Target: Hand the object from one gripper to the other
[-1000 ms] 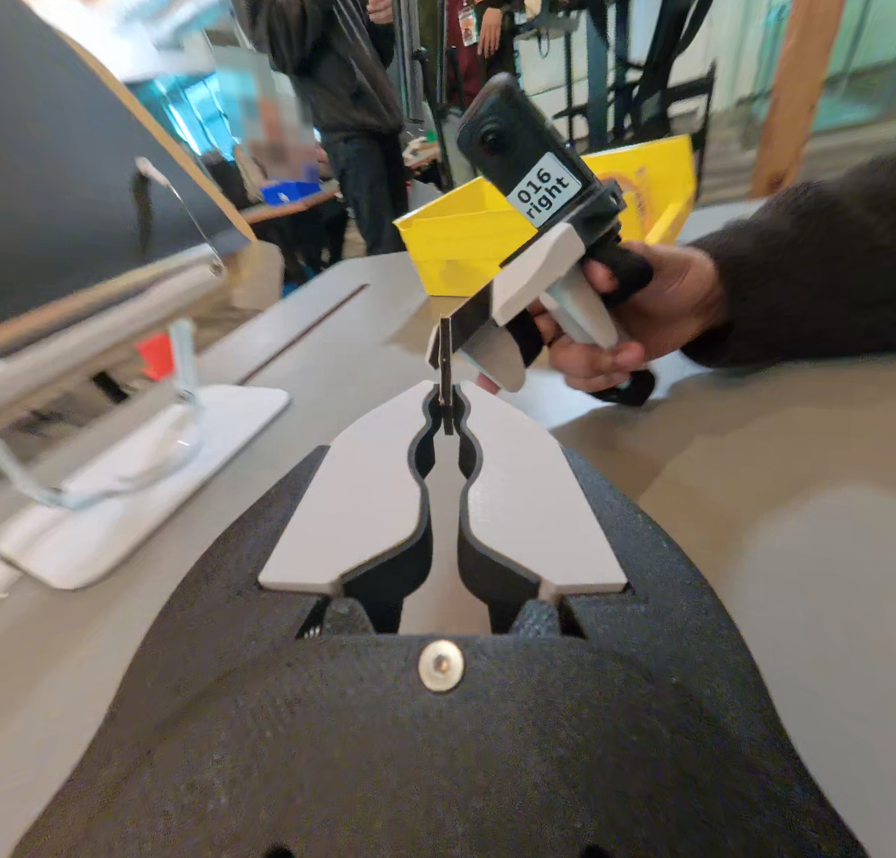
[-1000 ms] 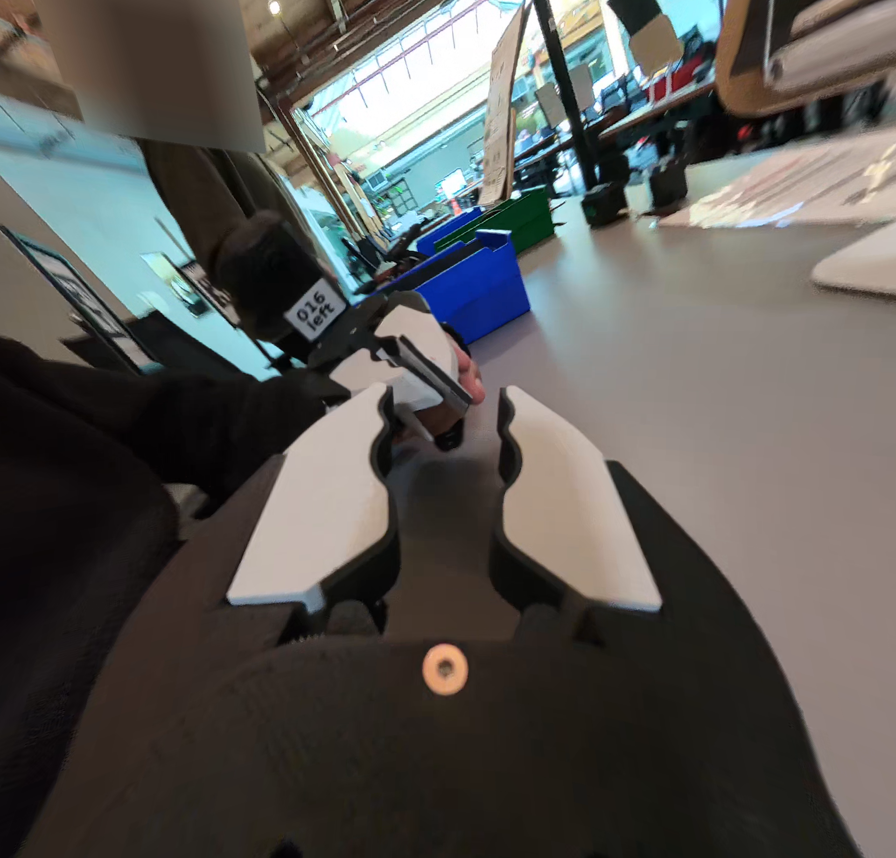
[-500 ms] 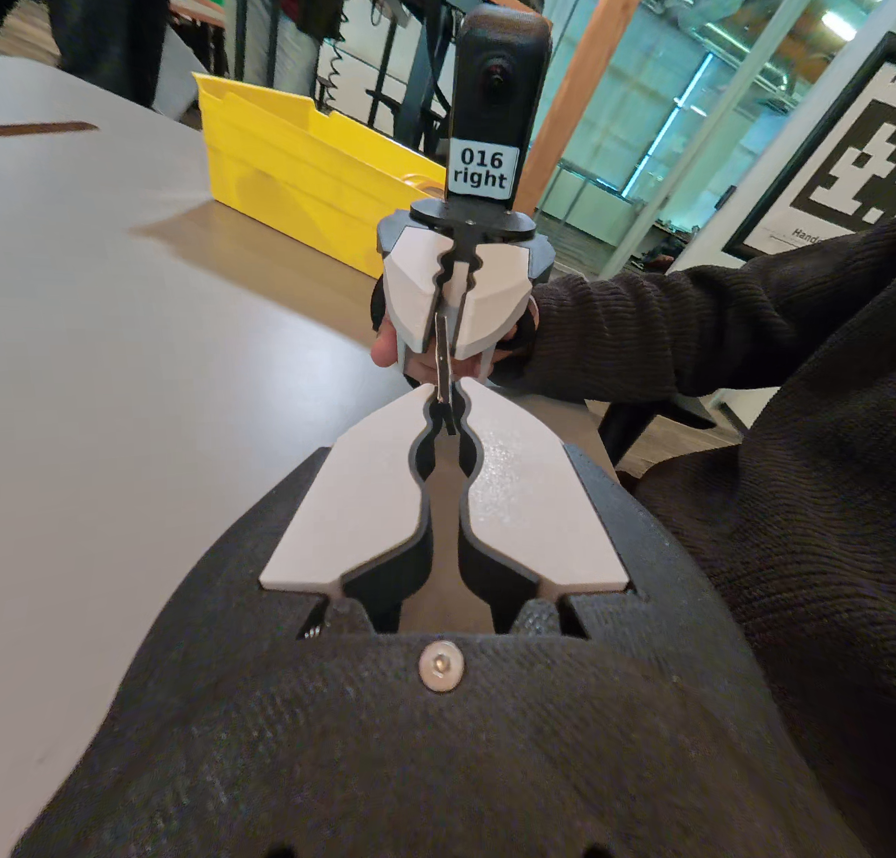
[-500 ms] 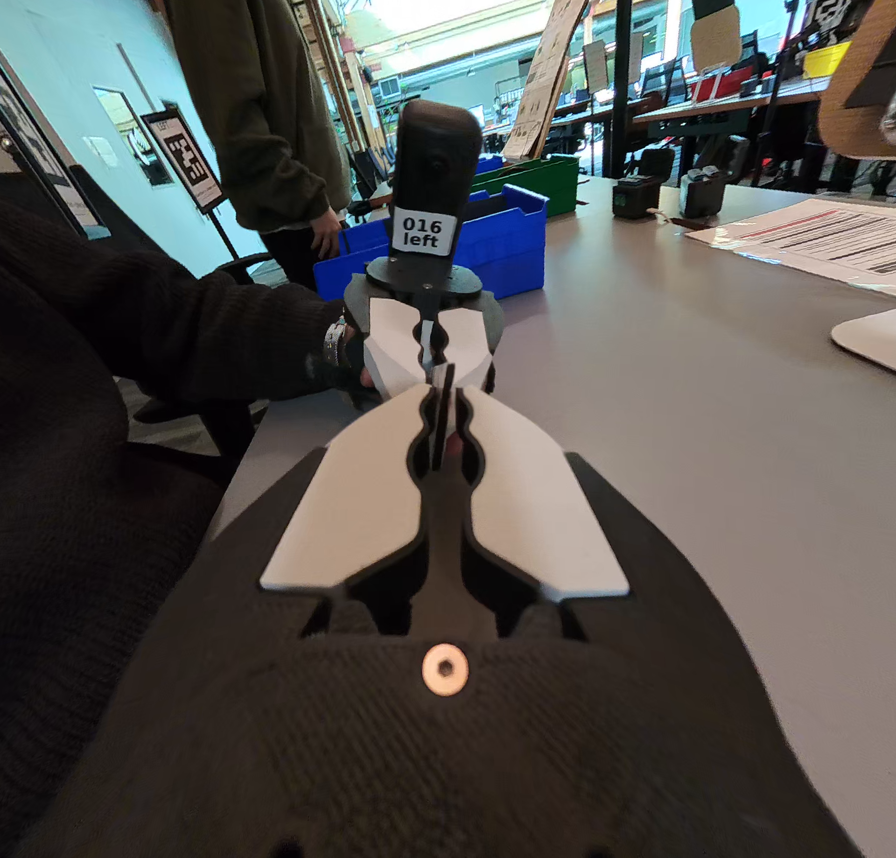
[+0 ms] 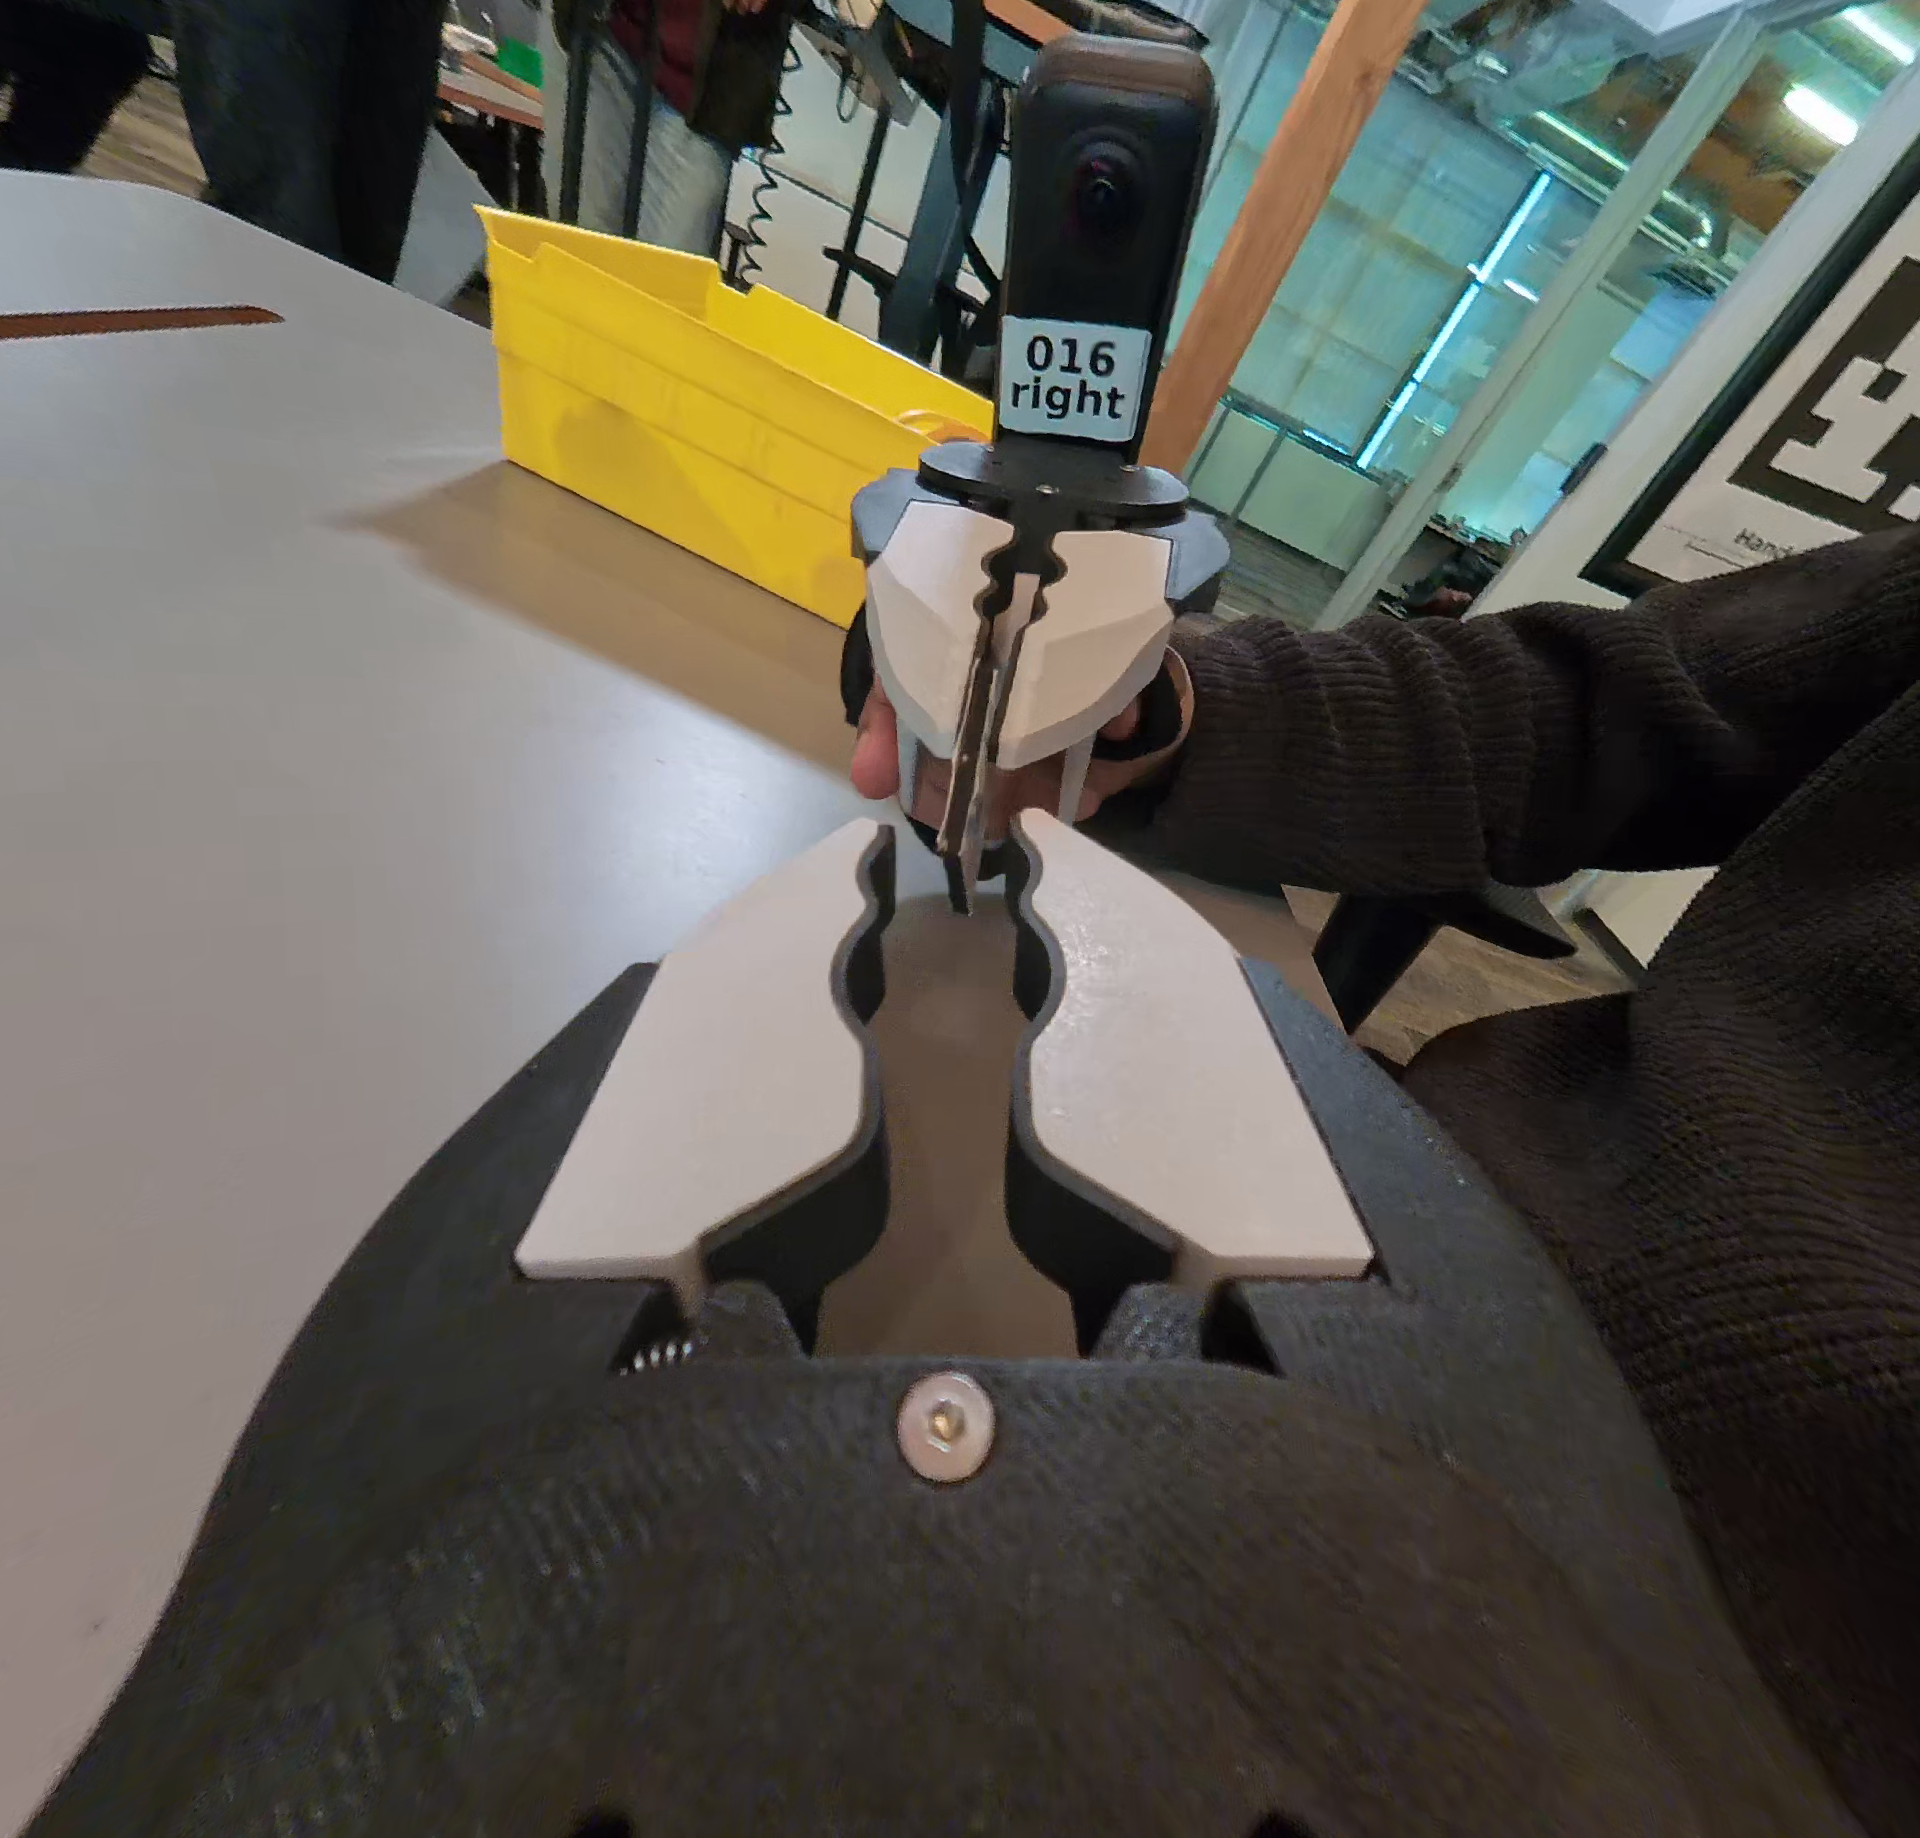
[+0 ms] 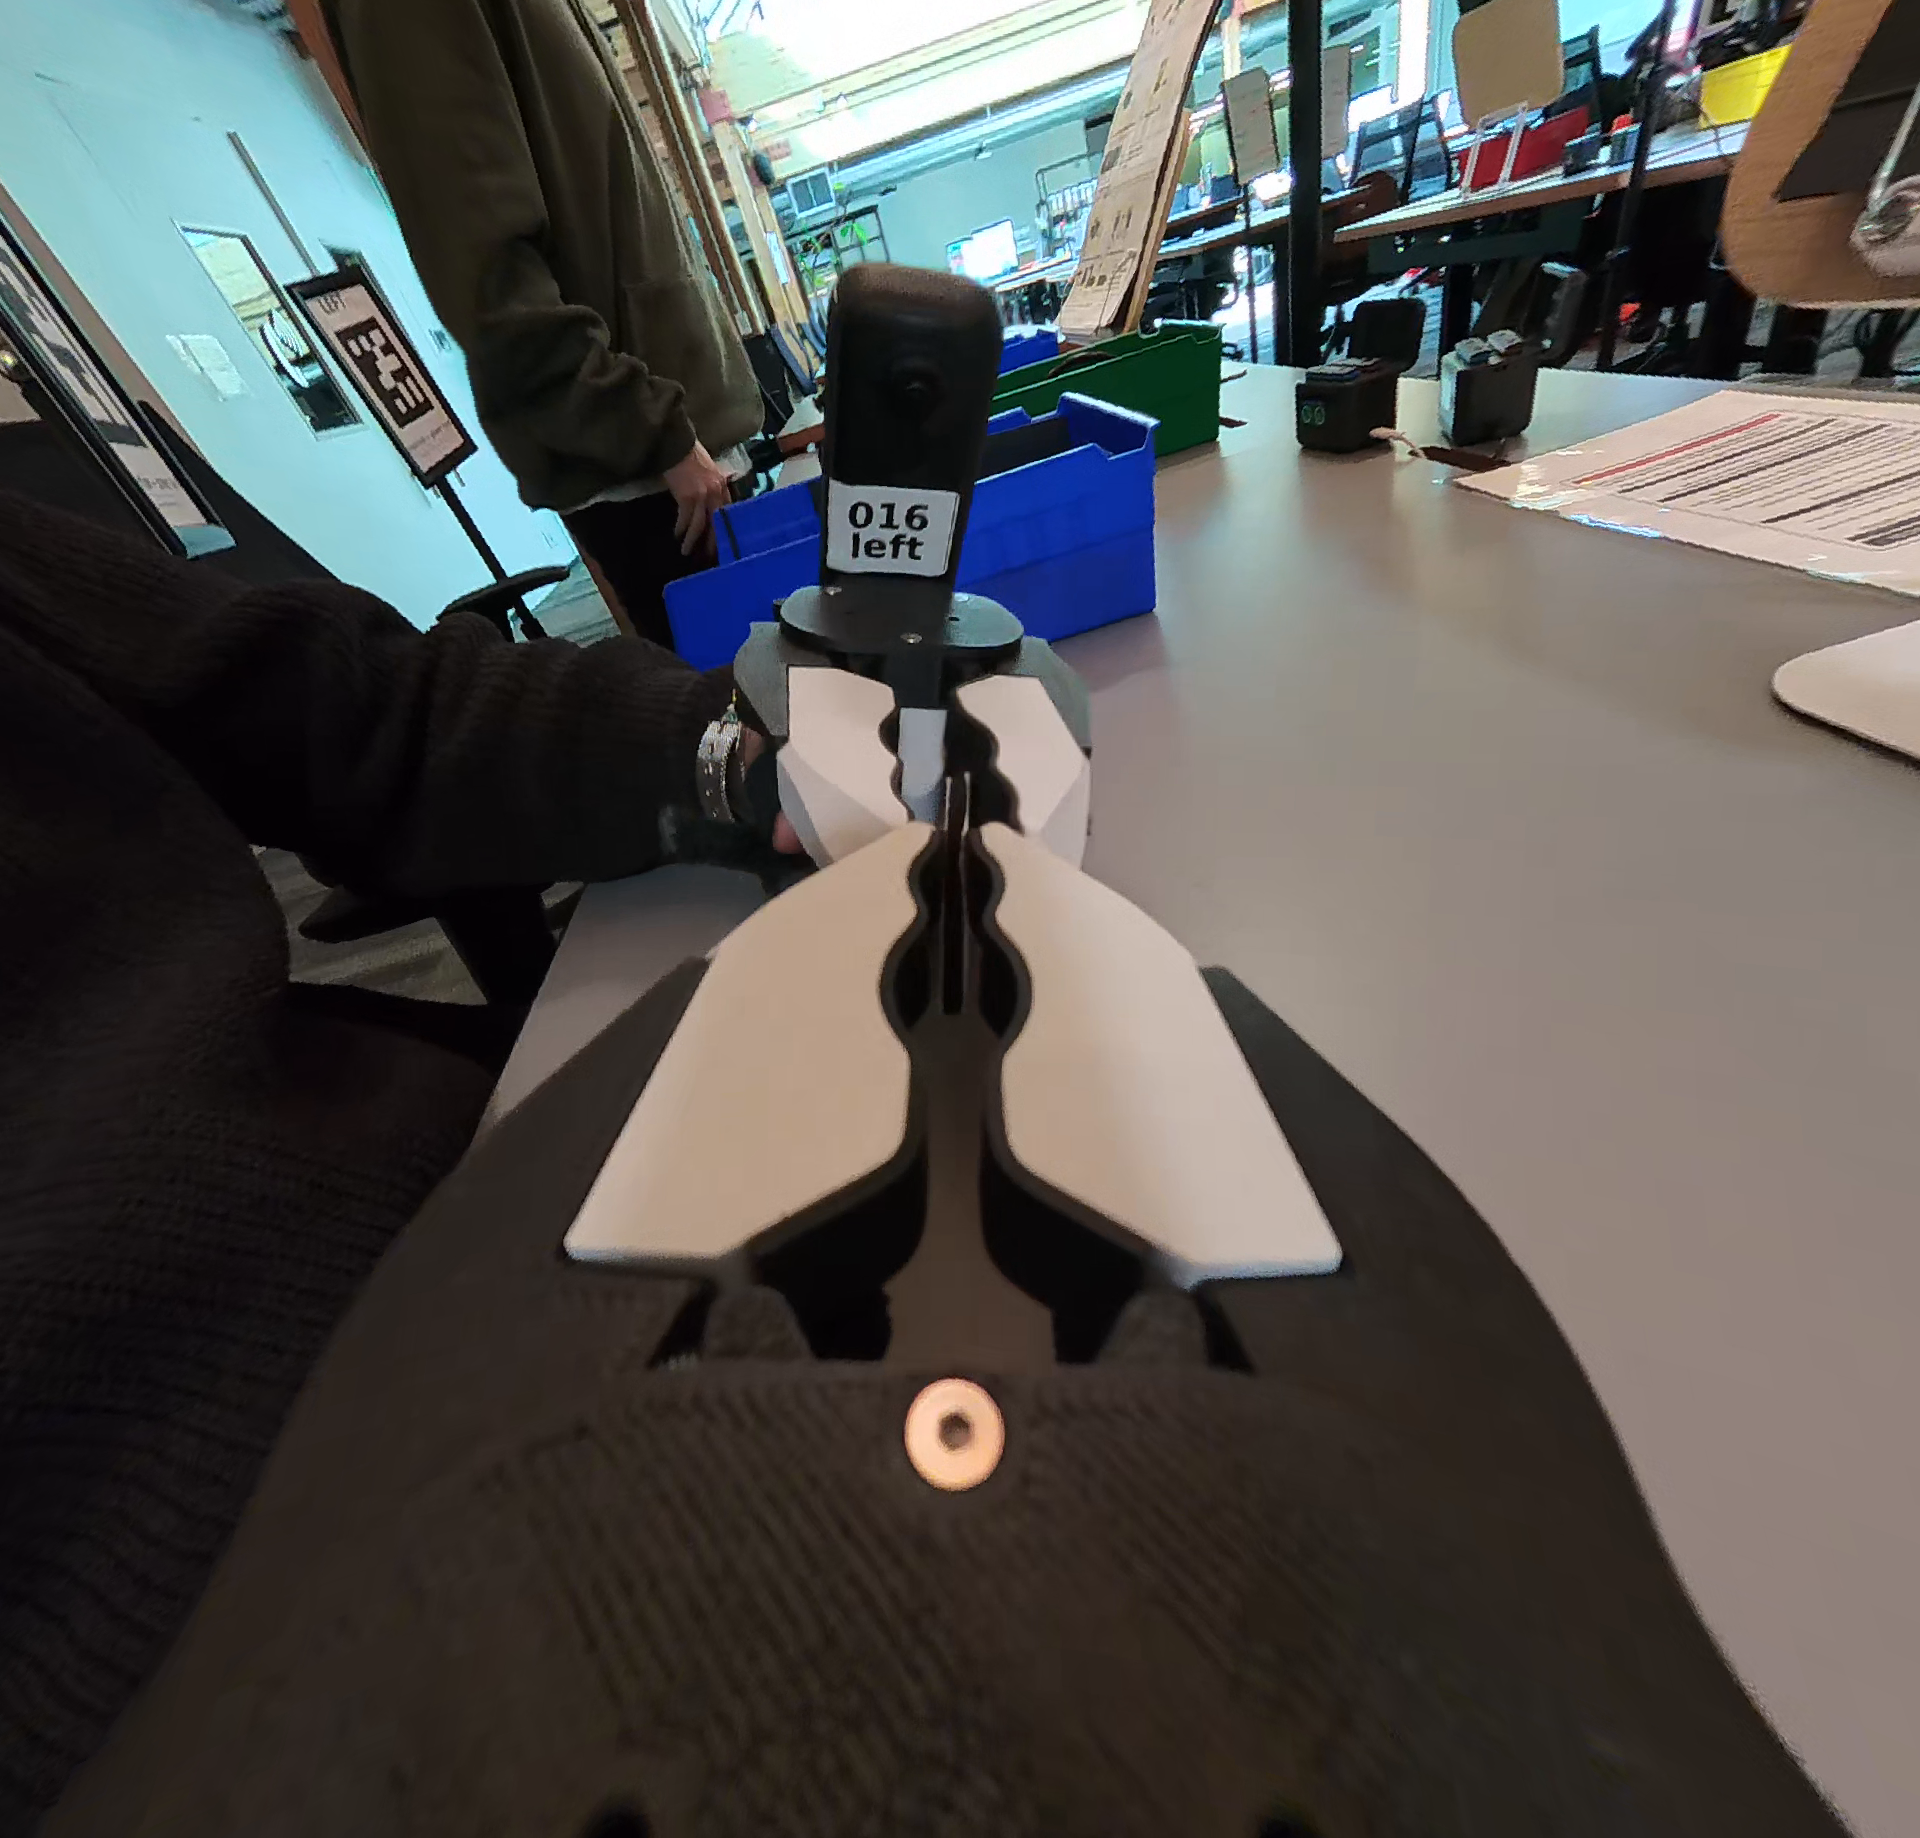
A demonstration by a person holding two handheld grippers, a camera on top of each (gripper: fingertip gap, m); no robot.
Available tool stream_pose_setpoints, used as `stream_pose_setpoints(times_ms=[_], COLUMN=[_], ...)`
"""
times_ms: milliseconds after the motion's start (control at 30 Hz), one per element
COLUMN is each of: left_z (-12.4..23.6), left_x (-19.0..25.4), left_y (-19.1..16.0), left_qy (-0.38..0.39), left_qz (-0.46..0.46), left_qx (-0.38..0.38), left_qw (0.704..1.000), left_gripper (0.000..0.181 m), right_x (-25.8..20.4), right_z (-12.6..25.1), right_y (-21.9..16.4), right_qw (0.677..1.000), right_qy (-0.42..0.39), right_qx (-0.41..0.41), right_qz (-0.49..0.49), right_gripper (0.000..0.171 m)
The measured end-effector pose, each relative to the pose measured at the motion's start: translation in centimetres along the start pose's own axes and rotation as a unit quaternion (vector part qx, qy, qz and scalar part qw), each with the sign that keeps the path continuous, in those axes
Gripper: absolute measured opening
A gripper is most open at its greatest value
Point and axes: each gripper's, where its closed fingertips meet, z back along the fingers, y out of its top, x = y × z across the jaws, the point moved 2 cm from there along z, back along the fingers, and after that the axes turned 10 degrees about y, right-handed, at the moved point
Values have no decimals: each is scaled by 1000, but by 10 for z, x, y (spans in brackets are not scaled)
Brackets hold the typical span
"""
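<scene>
**Left jaws have let go; the flat piece sits in the right gripper**

Half a second ago the left gripper (image 5: 951, 843) was closed on the thin dark flat object (image 5: 961, 791); its jaws have since parted, leaving a clear gap on both sides of the object's tip. The right gripper (image 6: 951, 838) has its jaws pressed together on the object (image 6: 953, 915), which stands on edge between its white fingers (image 6: 790, 1040) and runs forward toward the other tool. In the left wrist view the object hangs down out of the right gripper's (image 5: 971, 812) closed tips and ends between the left gripper's fingertips (image 5: 831, 853) without touching them.

The two grippers face each other nose to nose above the grey table (image 5: 260, 697), each held by a hand in a dark knit sleeve (image 5: 1455, 749). A yellow bin (image 5: 675, 438) stands on the table behind the right gripper; a blue bin (image 6: 1060, 541) and a green bin (image 6: 1132, 375) stand behind the left gripper (image 6: 930, 791). A printed sheet (image 6: 1745, 489) lies far right.
</scene>
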Motion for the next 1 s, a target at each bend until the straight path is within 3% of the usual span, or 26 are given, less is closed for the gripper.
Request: stream_pose_setpoints(times_ms=[333,1000], left_z=[1,4], left_x=[-16,-24], left_y=[8,11], left_qy=[60,111], left_qz=[-3,-35], left_qx=[30,39], left_qw=[998,992], left_gripper=[40,35], right_x=[12,16], right_z=[12,12], right_y=[11,8], right_qw=[997,997], right_qy=[-19,-33], right_qx=[58,58], right_qz=[-40,-44], right_gripper=[4,4])
